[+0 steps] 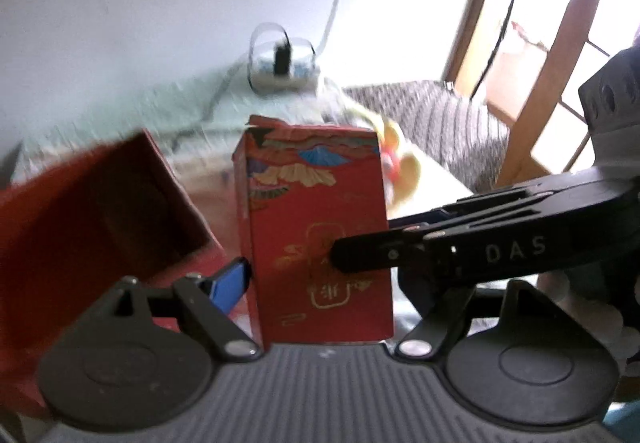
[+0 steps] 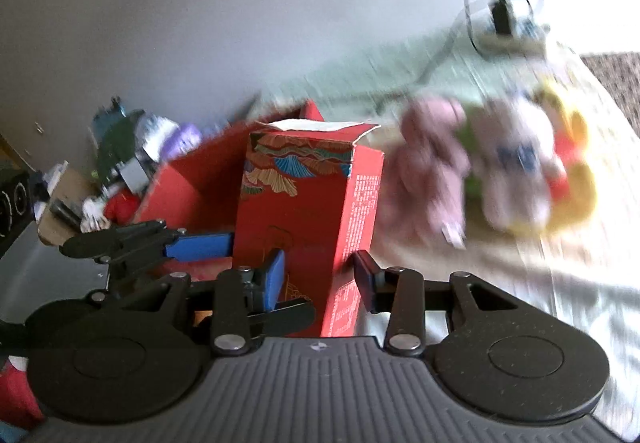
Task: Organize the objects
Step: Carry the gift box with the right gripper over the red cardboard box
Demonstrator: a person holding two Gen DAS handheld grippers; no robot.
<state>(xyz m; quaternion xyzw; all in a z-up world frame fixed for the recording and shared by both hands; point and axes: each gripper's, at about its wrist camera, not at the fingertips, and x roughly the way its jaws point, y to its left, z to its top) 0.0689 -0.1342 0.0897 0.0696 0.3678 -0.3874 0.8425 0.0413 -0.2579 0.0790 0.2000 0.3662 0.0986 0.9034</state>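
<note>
A tall red carton (image 1: 320, 231) with a gold and blue fan pattern stands upright, torn open at the top. It also shows in the right wrist view (image 2: 304, 211). Both grippers hold it. My left gripper (image 1: 320, 279) is shut on its lower part, with the blue left pad (image 1: 230, 283) against its side. My right gripper (image 2: 320, 279) is shut on it too, its fingers (image 2: 274, 279) pressing both sides. The right gripper's black finger (image 1: 372, 253) crosses the carton's front in the left wrist view. A larger open red box (image 1: 100, 211) lies just left of the carton.
Several blurred plush toys (image 2: 500, 167) lie on the pale bedding (image 2: 580, 283) to the right. A white power strip with cables (image 1: 280, 63) sits at the back by the wall. Clutter (image 2: 120, 163) is piled at the left. A dark striped chair (image 1: 440, 123) stands near the window.
</note>
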